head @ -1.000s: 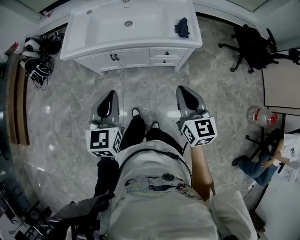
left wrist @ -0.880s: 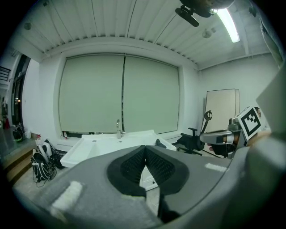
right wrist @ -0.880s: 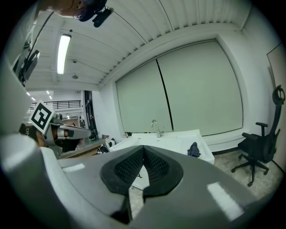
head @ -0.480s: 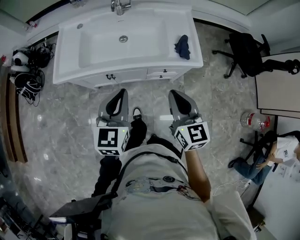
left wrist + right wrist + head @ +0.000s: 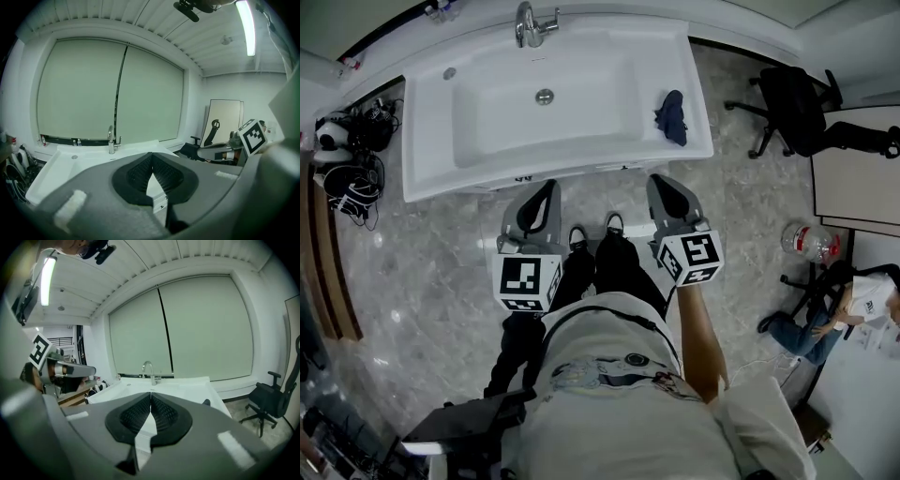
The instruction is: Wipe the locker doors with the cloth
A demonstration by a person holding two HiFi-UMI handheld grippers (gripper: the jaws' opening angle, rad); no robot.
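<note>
The head view is showing the cloth point(image 5: 672, 117) lying bunched on the right rim of the sink point(image 5: 441, 122), well apart from both grippers. The right gripper view is catching only a dark sliver of it past the gripper body. Only the gripper views are showing the blinds point(image 5: 112, 93) behind the tap point(image 5: 111, 139) and a ceiling light point(image 5: 246, 26). The left gripper point(image 5: 547, 186) and right gripper point(image 5: 662, 180) are hanging side by side at the sink's front edge, pointing toward it, with the person's shoes point(image 5: 577, 234) between them. Both pairs of fingers are meeting at the tips and gripping nothing. A strip of the cabinet point(image 5: 157, 194) is showing through the gap under the left fingers.
</note>
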